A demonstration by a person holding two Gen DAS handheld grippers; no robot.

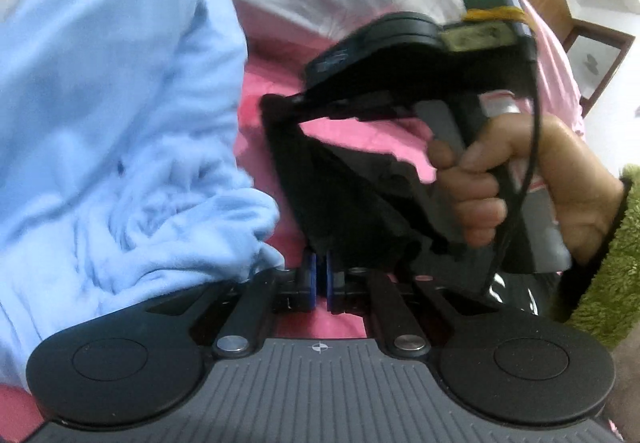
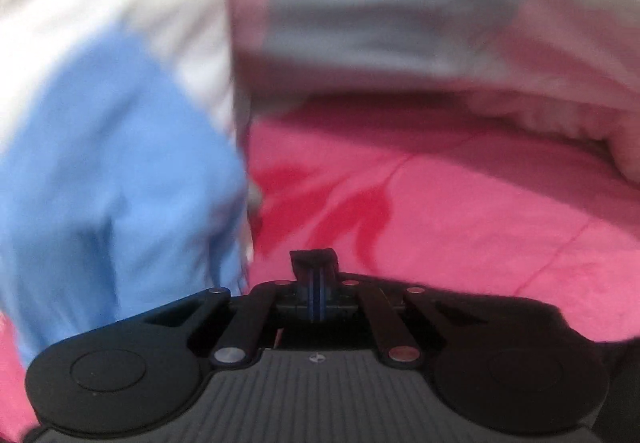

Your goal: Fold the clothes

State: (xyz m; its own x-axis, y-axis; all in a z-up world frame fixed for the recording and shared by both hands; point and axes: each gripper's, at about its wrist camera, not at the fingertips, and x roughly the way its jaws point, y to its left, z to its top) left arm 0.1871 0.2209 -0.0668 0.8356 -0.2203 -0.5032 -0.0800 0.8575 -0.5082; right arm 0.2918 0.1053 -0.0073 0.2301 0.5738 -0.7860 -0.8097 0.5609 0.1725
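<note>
1. Left claw [image 1: 319, 281]: blue-padded fingers stand nearly together, with only a narrow slit between the pads. Whether cloth is pinched there cannot be told.
2. Right claw [image 2: 316, 297]: seen from its own camera, the fingers are pressed together, pads meeting along a thin blue line, with nothing visible between them.
3. Right claw, seen from the left wrist camera: its black body sits just ahead of the left fingers, angled down towards them.
4. Right hand [image 1: 532, 179]: fingers wrapped around the claw's handle, grip firm; a green fleecy sleeve [image 1: 600, 263] covers the wrist.
</note>
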